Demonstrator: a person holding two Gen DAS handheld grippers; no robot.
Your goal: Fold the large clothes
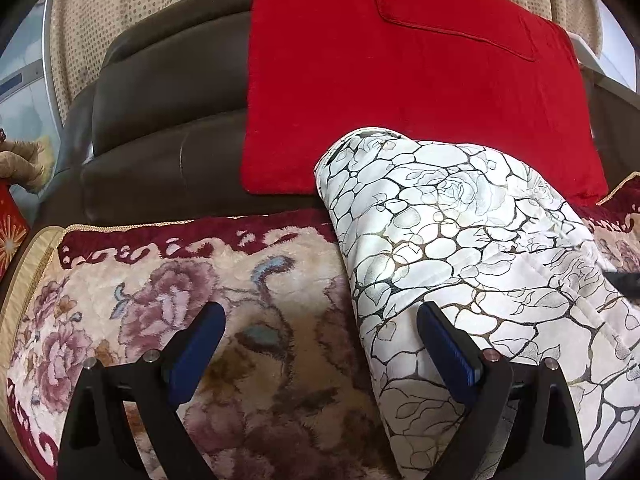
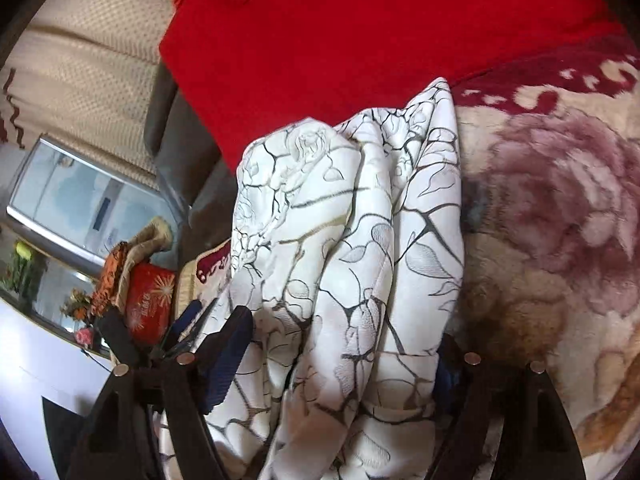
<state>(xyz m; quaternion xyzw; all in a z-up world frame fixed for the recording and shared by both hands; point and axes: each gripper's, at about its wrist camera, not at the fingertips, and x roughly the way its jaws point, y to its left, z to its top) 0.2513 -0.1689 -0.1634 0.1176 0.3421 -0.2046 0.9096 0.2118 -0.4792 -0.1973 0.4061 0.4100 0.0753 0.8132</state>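
Observation:
A white garment (image 1: 460,240) printed with black veins and roses lies folded on the plush floral blanket (image 1: 160,300). My left gripper (image 1: 320,328) hovers open over the garment's left edge, its right finger (image 1: 444,340) on the cloth and its left finger over the blanket. In the right wrist view the garment (image 2: 352,240) is bunched in long folds between the fingers of my right gripper (image 2: 340,352). Its jaws stand wide; the left finger (image 2: 228,352) sits beside the cloth and the right one is mostly hidden behind it. I see no pad pressing.
A red mat (image 1: 400,100) covers the dark leather sofa back (image 1: 168,120) behind the garment. Left of the sofa are a red box (image 2: 150,304), a glass-topped stand (image 2: 72,200) and a cream curtain (image 2: 92,60). The blanket (image 2: 560,200) extends to the right.

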